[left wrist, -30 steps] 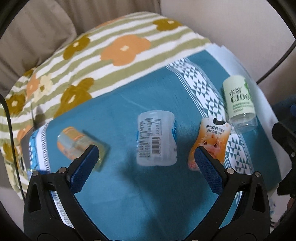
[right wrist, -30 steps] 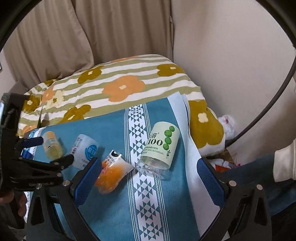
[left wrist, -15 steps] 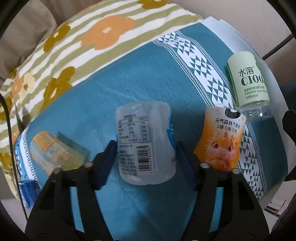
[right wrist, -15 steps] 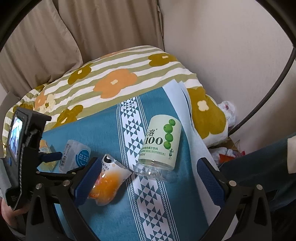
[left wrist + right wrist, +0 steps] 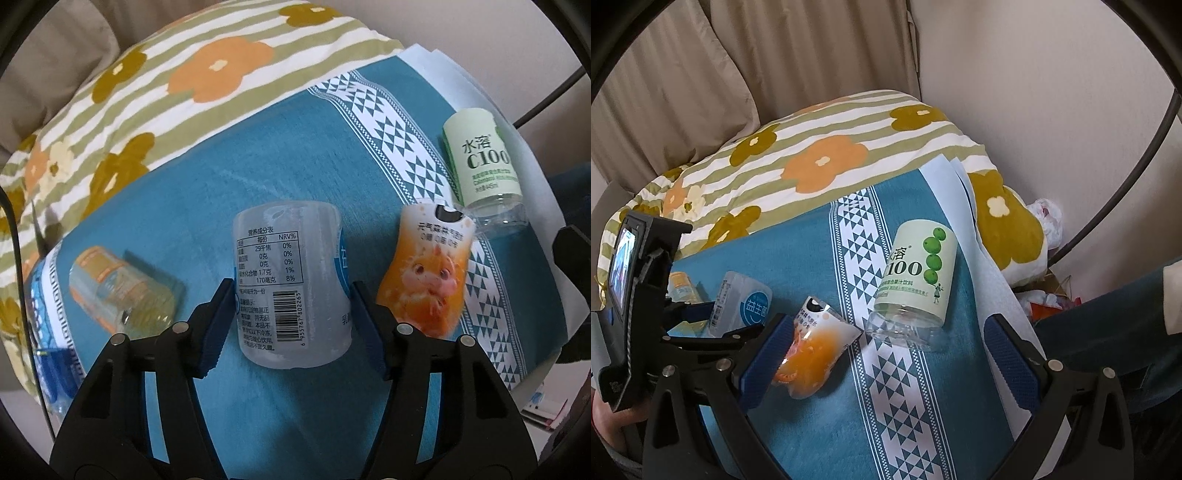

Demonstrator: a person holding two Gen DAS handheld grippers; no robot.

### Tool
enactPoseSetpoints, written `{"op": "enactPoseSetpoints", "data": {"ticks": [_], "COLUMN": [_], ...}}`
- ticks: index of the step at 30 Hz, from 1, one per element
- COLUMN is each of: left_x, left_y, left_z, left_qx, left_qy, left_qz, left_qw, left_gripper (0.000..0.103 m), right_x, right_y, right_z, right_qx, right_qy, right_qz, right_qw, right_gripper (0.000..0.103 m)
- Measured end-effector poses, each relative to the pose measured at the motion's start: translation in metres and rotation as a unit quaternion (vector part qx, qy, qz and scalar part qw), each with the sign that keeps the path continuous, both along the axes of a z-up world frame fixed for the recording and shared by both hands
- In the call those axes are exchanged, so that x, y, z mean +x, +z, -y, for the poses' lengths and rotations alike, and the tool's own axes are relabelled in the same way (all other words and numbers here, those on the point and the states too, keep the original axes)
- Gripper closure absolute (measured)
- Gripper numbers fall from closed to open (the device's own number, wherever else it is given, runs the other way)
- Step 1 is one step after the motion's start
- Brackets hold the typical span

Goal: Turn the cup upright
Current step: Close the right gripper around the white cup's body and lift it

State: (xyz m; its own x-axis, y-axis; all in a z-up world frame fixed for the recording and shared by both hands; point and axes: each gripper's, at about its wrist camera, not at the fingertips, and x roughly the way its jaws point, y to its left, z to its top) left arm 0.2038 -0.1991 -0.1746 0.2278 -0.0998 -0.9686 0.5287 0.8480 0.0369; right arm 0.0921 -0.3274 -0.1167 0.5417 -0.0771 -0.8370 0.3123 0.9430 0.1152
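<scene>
On teal cloth (image 5: 155,206) | white cup (image 5: 291,280) lay sideways | left gripper (image 5: 291,314) jaws pinched its sides | right gripper (image 5: 886,354) jaws spread wide, holding nothing

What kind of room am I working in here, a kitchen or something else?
Most likely a bedroom, not a kitchen. The cut-down bottle cups lie on a teal cloth spread over a soft surface, with a flowered striped quilt behind it, a beige pillow and a plain wall.
</scene>
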Motion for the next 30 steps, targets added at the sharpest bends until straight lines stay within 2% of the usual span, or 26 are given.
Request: {"op": "enactPoseSetpoints", "data": {"ticks": [10, 14, 21, 30], "left_x": [-0.032, -0.049, -0.08, -0.102], "left_y": [0.043, 0.05, 0.032, -0.011], "left_z": [-0.035, -0.053, -0.078, -0.088], "left_qx": [-0.018, -0.024, -0.024, -0.017], "left_qy": [0.058, 0.093, 0.143, 0.17], "left_qz": [0.035, 0.037, 0.013, -0.026], "left_qw": [0.9975, 0.9947, 0.9894, 0.985], "left_gripper": [0.037, 0.037, 0.037, 0.036], "right_x": [-0.016, -0.025, -0.034, -0.043], "right_y": [0.025, 0.027, 0.017, -0.014], "right_z": [-0.018, -0.025, -0.042, -0.054], "right_qx": [-0.004, 0.011, 0.024, 0.033], "right_qy": [0.045, 0.069, 0.112, 0.153], "right_qz": [0.031, 0.037, 0.026, -0.005], "right_qw": [0.998, 0.997, 0.993, 0.988], "right_gripper": [0.0, 0.0, 0.0, 0.0]}}
